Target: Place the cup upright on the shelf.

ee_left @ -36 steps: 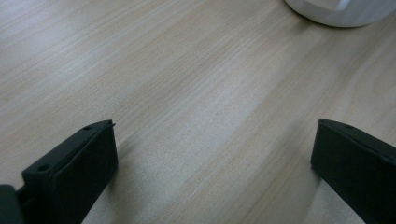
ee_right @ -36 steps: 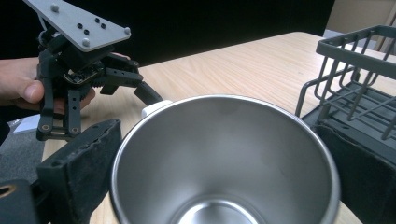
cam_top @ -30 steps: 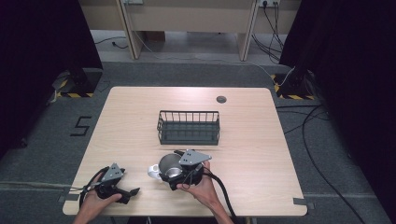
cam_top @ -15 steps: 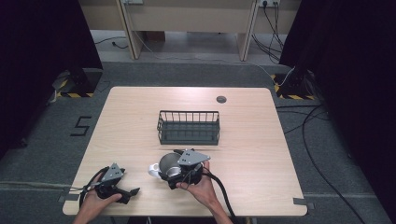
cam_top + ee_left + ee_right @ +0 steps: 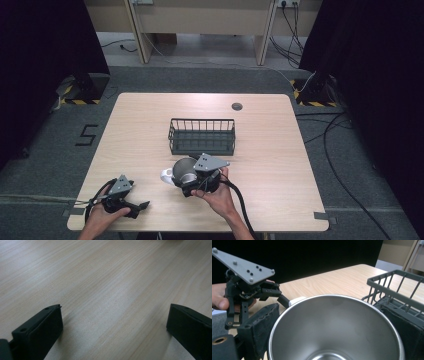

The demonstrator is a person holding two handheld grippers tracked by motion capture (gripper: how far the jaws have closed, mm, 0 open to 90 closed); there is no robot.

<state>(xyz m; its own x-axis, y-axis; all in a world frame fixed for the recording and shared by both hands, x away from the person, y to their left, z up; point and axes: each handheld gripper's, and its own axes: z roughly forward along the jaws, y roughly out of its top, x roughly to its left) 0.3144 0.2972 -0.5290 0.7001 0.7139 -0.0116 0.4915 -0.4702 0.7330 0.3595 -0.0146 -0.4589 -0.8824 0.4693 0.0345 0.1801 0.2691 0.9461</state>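
My right gripper [image 5: 189, 176] is shut on a steel cup [image 5: 183, 166] with a white handle [image 5: 166, 175], just in front of the black wire basket [image 5: 202, 136]. In the right gripper view the cup's open mouth [image 5: 337, 330] sits between the two padded jaws of my right gripper [image 5: 332, 325], and the basket [image 5: 397, 287] stands close at the right. My left gripper [image 5: 136, 206] rests near the table's front left corner. In the left gripper view, my left gripper [image 5: 113, 325] is open over bare wood with nothing between its jaws.
The light wooden table [image 5: 280, 150] has a round cable port [image 5: 236, 106] at the back. The other gripper [image 5: 249, 287] and a hand show at the left of the right gripper view. Cables lie on the floor to the right [image 5: 340, 130].
The right gripper with the cup has edged slightly toward the basket. The left gripper has stayed still.
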